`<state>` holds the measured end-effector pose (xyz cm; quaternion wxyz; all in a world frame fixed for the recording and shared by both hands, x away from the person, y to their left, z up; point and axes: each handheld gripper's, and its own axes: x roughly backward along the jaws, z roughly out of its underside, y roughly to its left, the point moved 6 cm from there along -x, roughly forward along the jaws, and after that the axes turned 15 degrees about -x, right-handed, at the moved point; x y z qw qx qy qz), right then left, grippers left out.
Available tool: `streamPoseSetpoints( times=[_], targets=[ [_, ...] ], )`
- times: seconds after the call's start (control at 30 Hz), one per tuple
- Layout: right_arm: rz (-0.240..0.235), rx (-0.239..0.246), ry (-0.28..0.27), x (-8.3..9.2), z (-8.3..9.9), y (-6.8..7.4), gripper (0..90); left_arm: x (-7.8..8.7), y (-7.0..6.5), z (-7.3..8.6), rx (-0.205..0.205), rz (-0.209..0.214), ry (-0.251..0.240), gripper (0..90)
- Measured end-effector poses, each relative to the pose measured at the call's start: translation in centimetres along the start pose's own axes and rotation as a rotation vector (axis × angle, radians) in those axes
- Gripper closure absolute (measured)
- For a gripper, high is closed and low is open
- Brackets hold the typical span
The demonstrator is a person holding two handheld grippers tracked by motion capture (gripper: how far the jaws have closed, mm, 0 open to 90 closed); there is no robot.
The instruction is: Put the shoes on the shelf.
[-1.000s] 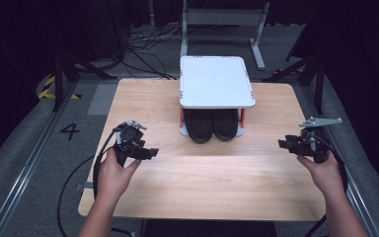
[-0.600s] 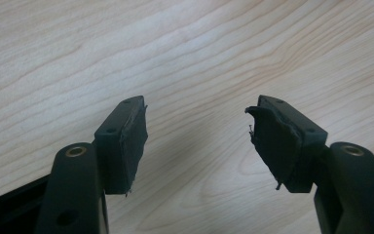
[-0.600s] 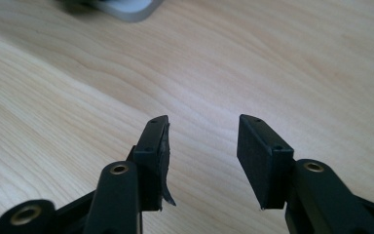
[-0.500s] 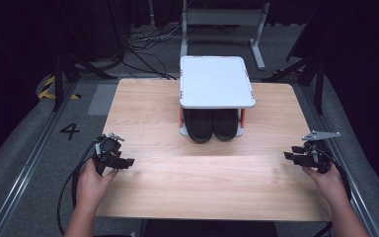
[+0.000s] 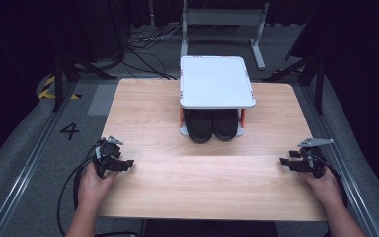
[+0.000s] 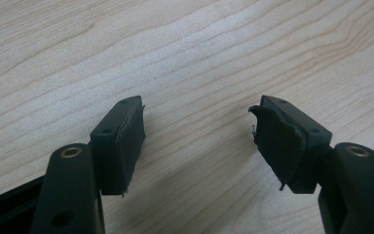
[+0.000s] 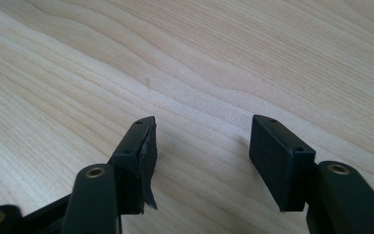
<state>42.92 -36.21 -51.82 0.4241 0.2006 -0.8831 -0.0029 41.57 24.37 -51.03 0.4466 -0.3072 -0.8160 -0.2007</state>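
We are holding left gripper (image 5: 127,163) at 8 o'clock, right gripper (image 5: 284,162) at 4, jaws gaping, empty, over bare tabletop (image 5: 143,113). Black shoes (image 5: 212,126) sitting under white shelf (image 5: 216,81) at 12; we judge level, centred reach best.

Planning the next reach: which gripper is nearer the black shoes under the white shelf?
Left, narrowly. The left gripper sits near-left of the black shoes; the right gripper near-right.

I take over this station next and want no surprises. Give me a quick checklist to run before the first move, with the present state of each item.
1. Left gripper open, nothing between jaws: ok.
2. Right gripper open, nothing between jaws: ok.
3. Pad rubber intact: not ok, frayed edges in both gripper views.
4. Black shoes paired under the white rack: ok.
5. Table bare between the grippers: ok.
6. Cables free of snags: cannot tell.
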Motion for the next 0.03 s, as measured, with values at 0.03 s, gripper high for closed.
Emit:
streamPoseSetpoints(
  times=[0.03],
  targets=[
    [0.003, 0.003, -0.005, -0.02, 0.00, -0.03, 41.1, -0.04, 0.00, -0.04, 0.003, 0.002, -0.005, 35.1]
  ],
)
